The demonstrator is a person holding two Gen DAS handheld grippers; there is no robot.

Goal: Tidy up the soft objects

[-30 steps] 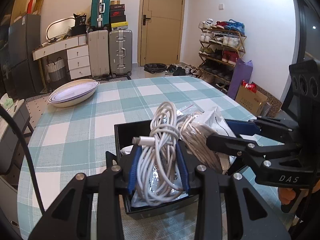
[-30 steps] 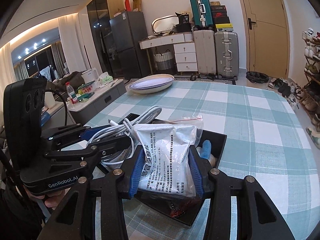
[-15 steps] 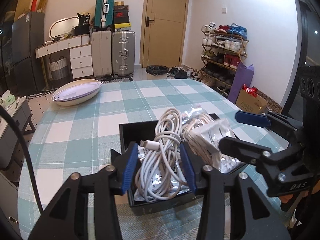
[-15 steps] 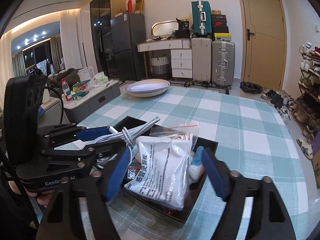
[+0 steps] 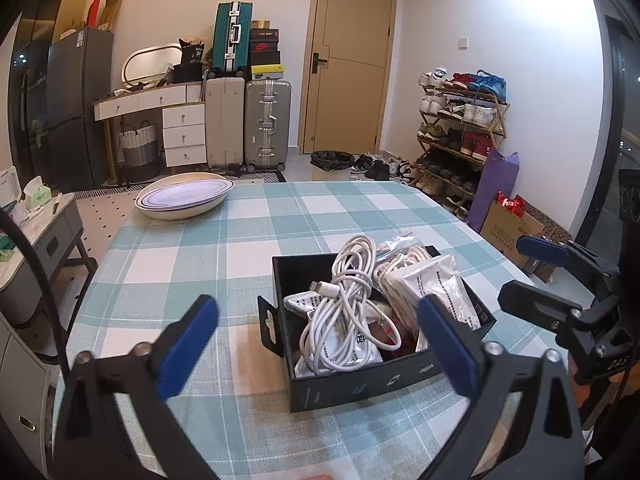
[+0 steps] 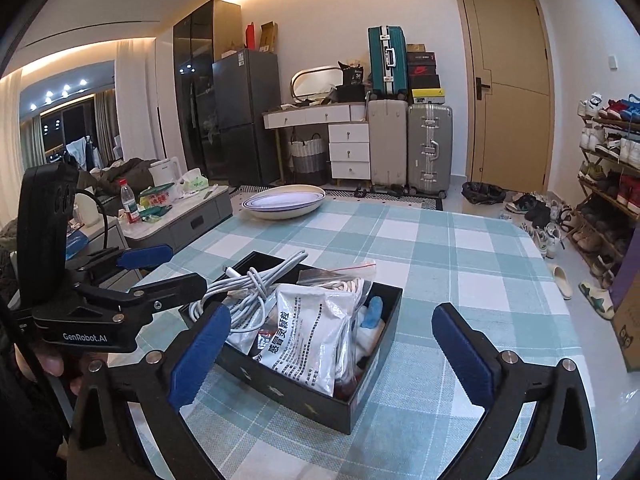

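Note:
A black box [image 5: 356, 390] [image 6: 304, 402] sits on the checked tablecloth. In it lie a coiled white cable [image 5: 348, 304] [image 6: 248, 284], a white printed pouch [image 5: 440, 292] [image 6: 316, 336] and other packets. My left gripper [image 5: 316, 344] is open and empty, held just in front of the box; it also shows at the left of the right wrist view [image 6: 160, 268]. My right gripper [image 6: 332, 352] is open and empty, near the box's near side; it shows at the right of the left wrist view [image 5: 532, 272].
A large white oval dish [image 5: 184, 196] [image 6: 284, 202] stands at the table's far end. Suitcases [image 5: 248, 120], a dresser, a door and a shoe rack [image 5: 460, 132] line the room beyond. A cardboard box [image 5: 516, 228] stands on the floor to the right.
Both grippers have opened, letting go of the cable and the pouch, which now rest in the box. Both have drawn back from it.

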